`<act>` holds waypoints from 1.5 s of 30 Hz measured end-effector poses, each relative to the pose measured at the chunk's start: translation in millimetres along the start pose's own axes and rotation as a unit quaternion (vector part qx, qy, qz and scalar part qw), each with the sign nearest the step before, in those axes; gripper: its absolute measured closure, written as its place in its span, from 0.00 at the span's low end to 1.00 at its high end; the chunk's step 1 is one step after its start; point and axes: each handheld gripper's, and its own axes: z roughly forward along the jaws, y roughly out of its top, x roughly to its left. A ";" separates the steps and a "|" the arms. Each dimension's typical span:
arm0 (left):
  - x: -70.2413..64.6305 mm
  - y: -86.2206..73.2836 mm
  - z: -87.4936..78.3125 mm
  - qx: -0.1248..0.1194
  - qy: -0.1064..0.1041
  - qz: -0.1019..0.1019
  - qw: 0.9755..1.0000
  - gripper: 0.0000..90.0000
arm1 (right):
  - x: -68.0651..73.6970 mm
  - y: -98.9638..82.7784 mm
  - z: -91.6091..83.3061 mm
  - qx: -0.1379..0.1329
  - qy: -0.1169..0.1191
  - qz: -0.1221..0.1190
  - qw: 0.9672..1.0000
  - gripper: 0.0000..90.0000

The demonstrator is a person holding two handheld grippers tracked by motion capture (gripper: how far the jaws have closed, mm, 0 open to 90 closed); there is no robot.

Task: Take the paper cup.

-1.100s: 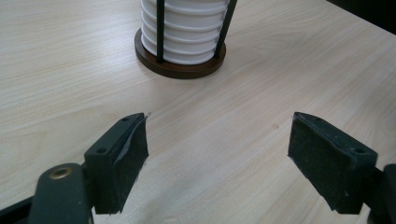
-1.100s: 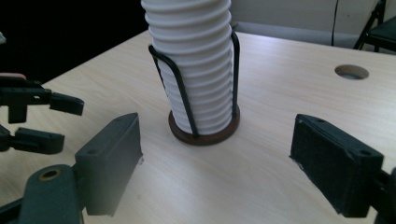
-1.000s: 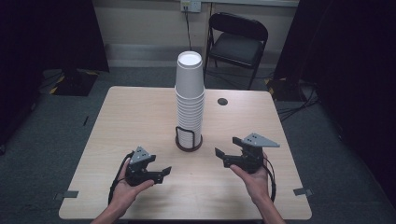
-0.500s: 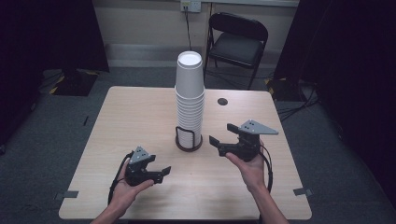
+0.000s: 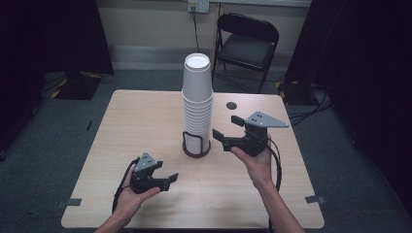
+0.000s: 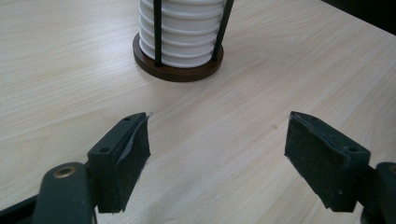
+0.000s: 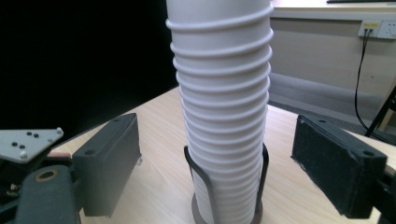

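Note:
A tall stack of white paper cups (image 5: 197, 104) stands in a black wire holder (image 5: 196, 148) with a round brown base at the middle of the wooden table (image 5: 145, 121). My right gripper (image 5: 227, 126) hovers just right of the stack and points at it, apart from it. Its jaws are open and have just been closing a little, with nothing between the pads. The right gripper view looks at the stack (image 7: 222, 107) beyond the gripper (image 7: 217, 172). My left gripper (image 5: 166, 175) rests low near the front edge, open (image 6: 217, 154), aimed at the holder's base (image 6: 177, 70).
A small dark round mark (image 5: 231, 105) lies on the table behind the right gripper. Beyond the far edge stands a black folding chair (image 5: 248, 41). A cable hangs from a wall socket (image 5: 197, 6). Bare tabletop spreads left of the stack.
The right gripper has risen and moved left, closer to the cup stack. The left gripper and the stack have kept still.

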 end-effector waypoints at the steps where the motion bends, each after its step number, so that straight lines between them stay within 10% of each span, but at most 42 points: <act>1: -0.2 -0.2 0.4 -0.001 0.000 -0.002 1.000 0.24 | 1.4 4.5 2.0 -0.002 0.000 -0.003 1.000 0.16; 45: -0.7 -1.0 2.3 0.003 -0.006 0.002 1.000 0.25 | -0.2 99.5 51.3 -0.050 0.006 -0.018 0.999 0.14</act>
